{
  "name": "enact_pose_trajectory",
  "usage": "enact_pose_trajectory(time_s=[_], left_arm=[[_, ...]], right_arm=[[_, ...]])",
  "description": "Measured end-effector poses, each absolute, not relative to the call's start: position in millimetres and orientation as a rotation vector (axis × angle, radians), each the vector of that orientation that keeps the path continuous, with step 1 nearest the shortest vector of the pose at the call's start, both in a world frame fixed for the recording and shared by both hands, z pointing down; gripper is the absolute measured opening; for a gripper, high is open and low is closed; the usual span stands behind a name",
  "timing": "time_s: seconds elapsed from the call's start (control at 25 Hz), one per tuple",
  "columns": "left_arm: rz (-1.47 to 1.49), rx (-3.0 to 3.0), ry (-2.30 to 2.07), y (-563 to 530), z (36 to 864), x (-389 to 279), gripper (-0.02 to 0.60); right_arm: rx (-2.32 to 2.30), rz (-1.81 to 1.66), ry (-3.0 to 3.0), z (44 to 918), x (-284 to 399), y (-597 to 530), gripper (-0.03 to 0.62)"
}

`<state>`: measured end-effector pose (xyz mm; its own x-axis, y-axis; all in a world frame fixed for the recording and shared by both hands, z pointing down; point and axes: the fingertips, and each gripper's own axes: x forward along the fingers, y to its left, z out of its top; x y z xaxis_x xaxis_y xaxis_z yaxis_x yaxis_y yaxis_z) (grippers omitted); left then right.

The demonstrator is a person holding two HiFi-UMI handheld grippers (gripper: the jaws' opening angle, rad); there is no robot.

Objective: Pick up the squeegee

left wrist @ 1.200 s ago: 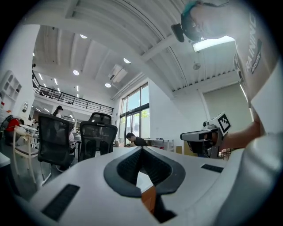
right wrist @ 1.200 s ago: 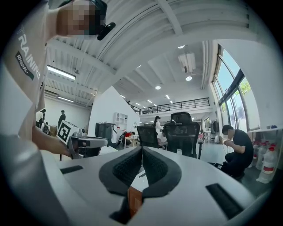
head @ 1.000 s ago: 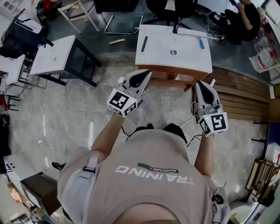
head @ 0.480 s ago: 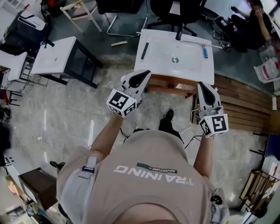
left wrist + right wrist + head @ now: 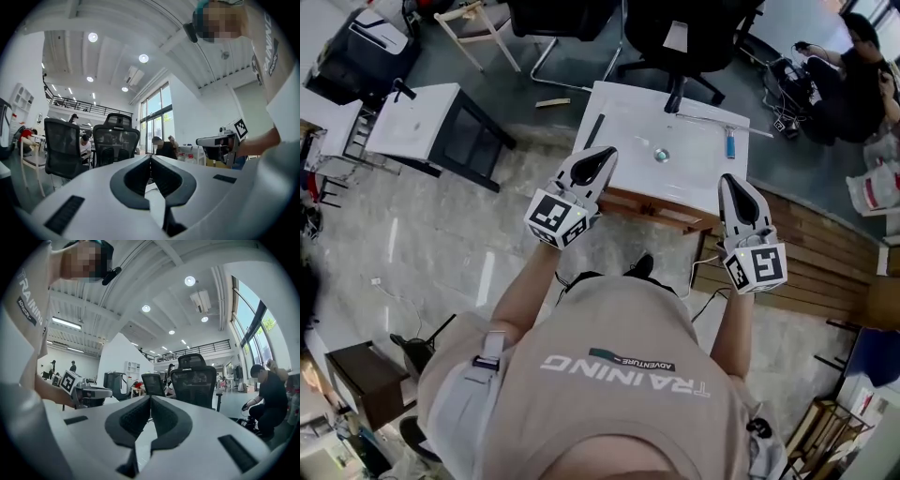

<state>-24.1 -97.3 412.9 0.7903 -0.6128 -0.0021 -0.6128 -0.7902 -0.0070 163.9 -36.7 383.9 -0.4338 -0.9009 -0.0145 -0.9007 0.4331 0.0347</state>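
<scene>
The back of the person's shirt (image 5: 609, 412) reads "TRAINING" in white letters, seen upside down, beside a small "ADVENTURE" label.

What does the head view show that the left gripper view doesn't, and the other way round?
Only the head view: the white sink top, with a dark long tool and a blue item lying on it, and the marble floor. Only the left gripper view: ceiling lights, tall windows, and a straight look at its own jaws, together with nothing between them. Both: the left gripper, the right gripper and black office chairs.
</scene>
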Motion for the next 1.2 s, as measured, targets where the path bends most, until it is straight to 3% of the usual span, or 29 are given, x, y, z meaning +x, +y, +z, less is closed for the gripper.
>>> enact_pose_trajectory(time_s=[0.48, 1.2], left_arm=[[-0.023, -2.940, 1.145, -140, 414, 11, 0.012], [-0.094, -2.924, 1.118, -241, 430, -13, 0.012]], right_arm=[[1.574, -0.051, -2.724, 387, 206, -91, 0.032], [1.666, -0.053, -2.659, 381, 185, -172, 0.032]])
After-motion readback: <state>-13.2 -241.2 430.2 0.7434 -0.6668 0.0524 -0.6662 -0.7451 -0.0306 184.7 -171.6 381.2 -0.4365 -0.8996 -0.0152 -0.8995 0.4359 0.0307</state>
